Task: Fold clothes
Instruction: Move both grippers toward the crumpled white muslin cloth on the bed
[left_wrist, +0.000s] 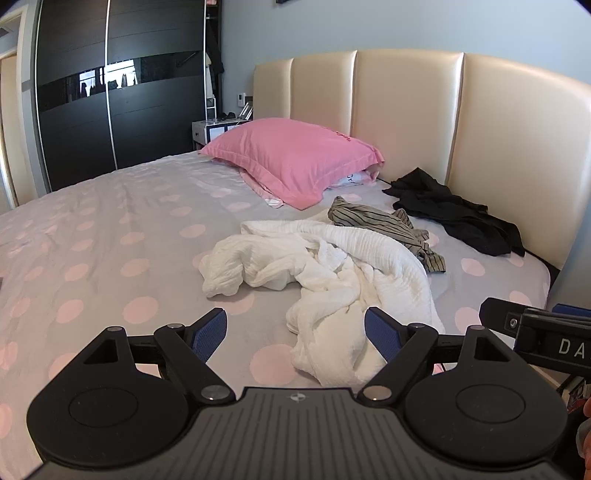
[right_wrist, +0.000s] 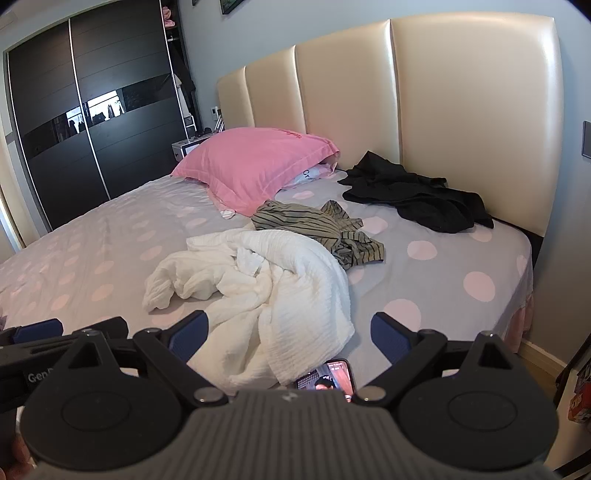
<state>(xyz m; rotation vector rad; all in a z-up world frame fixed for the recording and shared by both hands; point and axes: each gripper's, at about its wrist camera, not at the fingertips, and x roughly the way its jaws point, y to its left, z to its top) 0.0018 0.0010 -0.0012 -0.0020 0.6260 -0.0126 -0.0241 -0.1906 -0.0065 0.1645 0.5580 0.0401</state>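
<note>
A bedroom, with a wide bed (left_wrist: 110, 236) under a grey sheet dotted in pale pink, a padded cream headboard (left_wrist: 406, 110) behind it and dark sliding wardrobe doors (left_wrist: 110, 92) off to one side. The clothes to fold lie in a loose cluster toward the head of the bed: a crumpled white garment (left_wrist: 332, 273) nearest, a striped one (left_wrist: 384, 225) touching its far edge, and a black one (left_wrist: 454, 214) further back against the headboard. None looks folded yet, so I'd say the job is only starting.

Both tools hang over the near edge, side by side. The left gripper (left_wrist: 295, 332) has its fingers spread wide with nothing between them, aimed at the white garment's near hem; the right gripper (right_wrist: 288, 332) is likewise released and empty, the same white cloth lying below and ahead of it. That reads as lining up for a two-handed pick.

A phone (right_wrist: 332, 376) lies just beside the white hem, close enough to get dragged. The pink pillow (left_wrist: 291, 158) sits well back. Left of the heap is a broad stretch of bare sheet for spreading out
</note>
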